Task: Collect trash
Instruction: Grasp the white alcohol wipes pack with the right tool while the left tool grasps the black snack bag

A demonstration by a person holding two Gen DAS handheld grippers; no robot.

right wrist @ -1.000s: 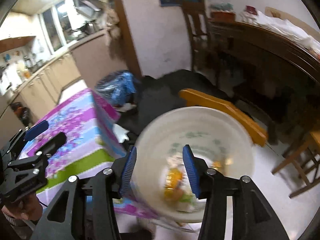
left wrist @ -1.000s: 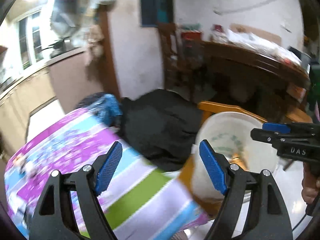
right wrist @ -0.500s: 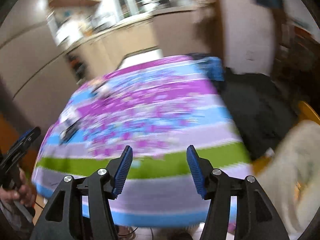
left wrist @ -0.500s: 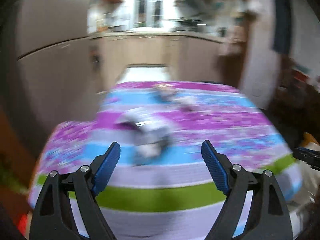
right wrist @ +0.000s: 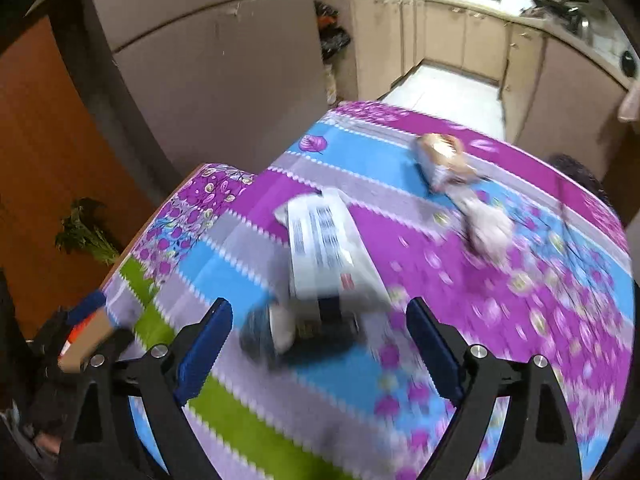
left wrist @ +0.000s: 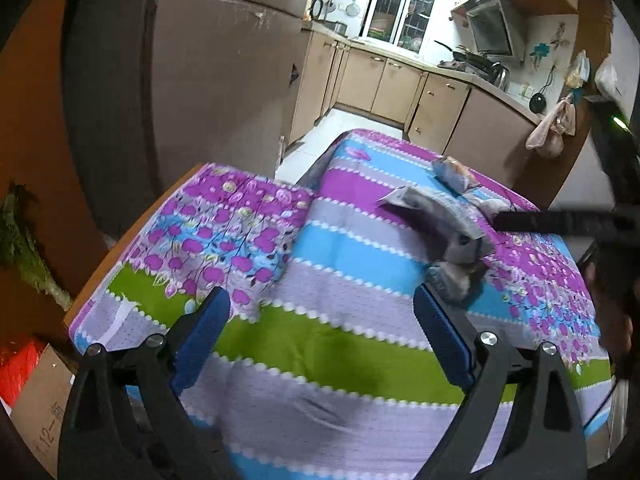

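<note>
Both jaws have just been opening, empty. Right gripper (right wrist: 320,344) hangs over the printed wrapper (right wrist: 328,256), seemingly crumpled, mid-tablecloth (right wrist: 520,320); descend squarely. Left gripper (left wrist: 320,340) stays spread nearer.

The right gripper (right wrist: 320,344) hangs over the bench (right wrist: 520,320), which wears a cloth striped purple, blue, grey and green; its jaws have just been opening and now stand wide, with nothing pressed between the blue pads (right wrist: 204,344). Just beyond the fingertips lies a white wrapper (right wrist: 332,256) with dark print, blurred, partly over a darker scrap (right wrist: 260,336). Farther back lie a tan packet (right wrist: 444,156) and a pale crumpled piece (right wrist: 488,228).
</note>
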